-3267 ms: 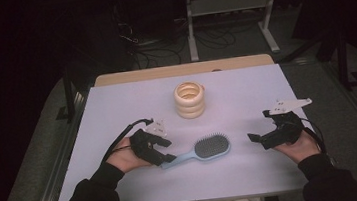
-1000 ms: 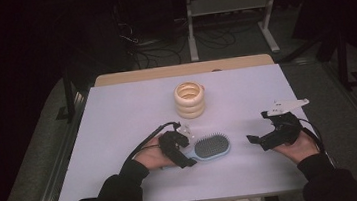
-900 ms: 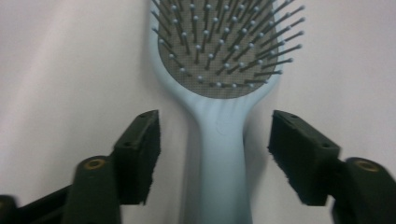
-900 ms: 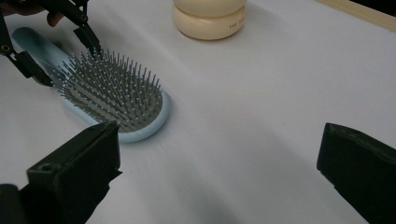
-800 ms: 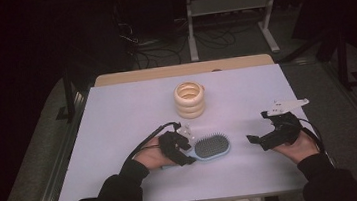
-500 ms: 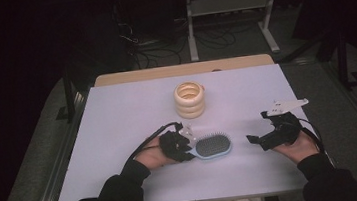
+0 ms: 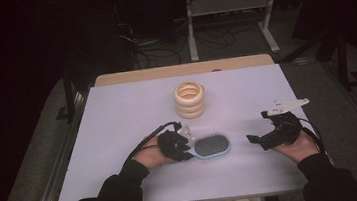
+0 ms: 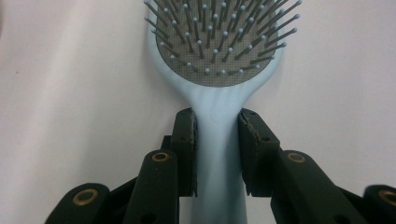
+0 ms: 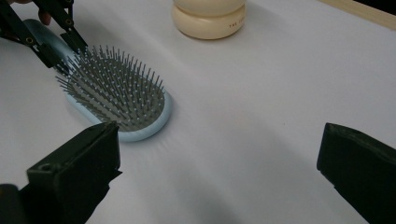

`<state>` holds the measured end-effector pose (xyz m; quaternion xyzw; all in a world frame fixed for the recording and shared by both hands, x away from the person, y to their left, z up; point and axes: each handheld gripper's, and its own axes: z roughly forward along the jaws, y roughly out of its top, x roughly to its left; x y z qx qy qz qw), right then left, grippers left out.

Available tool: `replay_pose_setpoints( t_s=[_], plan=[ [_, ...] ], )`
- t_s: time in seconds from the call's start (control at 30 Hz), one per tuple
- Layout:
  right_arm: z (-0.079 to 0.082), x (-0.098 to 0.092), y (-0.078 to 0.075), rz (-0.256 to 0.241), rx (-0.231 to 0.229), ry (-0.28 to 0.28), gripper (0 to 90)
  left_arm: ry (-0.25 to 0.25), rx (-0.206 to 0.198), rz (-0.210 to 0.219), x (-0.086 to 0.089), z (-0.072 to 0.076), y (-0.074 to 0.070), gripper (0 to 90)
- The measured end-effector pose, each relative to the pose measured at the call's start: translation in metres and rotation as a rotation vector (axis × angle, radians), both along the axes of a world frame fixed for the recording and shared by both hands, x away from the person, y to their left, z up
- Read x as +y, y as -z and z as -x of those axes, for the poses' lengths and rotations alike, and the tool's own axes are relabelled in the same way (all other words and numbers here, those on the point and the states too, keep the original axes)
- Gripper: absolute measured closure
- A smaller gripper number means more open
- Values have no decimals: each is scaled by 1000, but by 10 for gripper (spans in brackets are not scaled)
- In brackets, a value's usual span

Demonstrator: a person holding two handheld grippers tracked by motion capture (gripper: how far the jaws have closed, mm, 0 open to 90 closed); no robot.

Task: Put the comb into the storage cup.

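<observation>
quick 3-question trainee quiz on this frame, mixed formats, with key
1. True or false: the left gripper has its jaws on the hairbrush handle.
2. The right gripper is: A) open, holding nothing; B) shut on the ring stack; C) shut on the brush head.
3. Fill in: the hairbrush lies with its bristles facing ____.

Key: 1 true; 2 A; 3 up. The ring stack stands apart, farther up the table.

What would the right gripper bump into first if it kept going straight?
Probably the hairbrush: the right gripper points left toward its bristly head, with bare table between them.
</observation>
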<state>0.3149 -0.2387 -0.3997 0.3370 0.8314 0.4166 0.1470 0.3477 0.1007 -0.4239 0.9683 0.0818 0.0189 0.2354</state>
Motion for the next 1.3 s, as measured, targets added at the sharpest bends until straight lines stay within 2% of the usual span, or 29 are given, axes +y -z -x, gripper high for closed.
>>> replay_pose_setpoints(
  t_s=[0.13,0.4,0.53,0.63,0.83,1.07,1.3],
  plan=[
    [1,-1,-1,-5,-5,5,0,-2,-20,-3,2,2,-1,700],
    [2,-3,-3,-19,-6,15,0,-5,-28,-13,10,3,-8,700],
    [2,-4,-5,-29,-4,11,0,-28,-36,17,19,1,-14,700],
    [2,-6,-7,-42,-12,16,0,-41,-56,36,25,1,-20,700],
    [2,-8,-10,-57,-19,15,0,-43,-91,23,32,-1,-35,700],
    [2,-6,-13,-45,-19,2,0,-55,-130,31,37,-1,-53,700],
    [3,-11,-19,-61,-33,7,0,-64,-163,42,41,-3,-71,700]
  ],
)
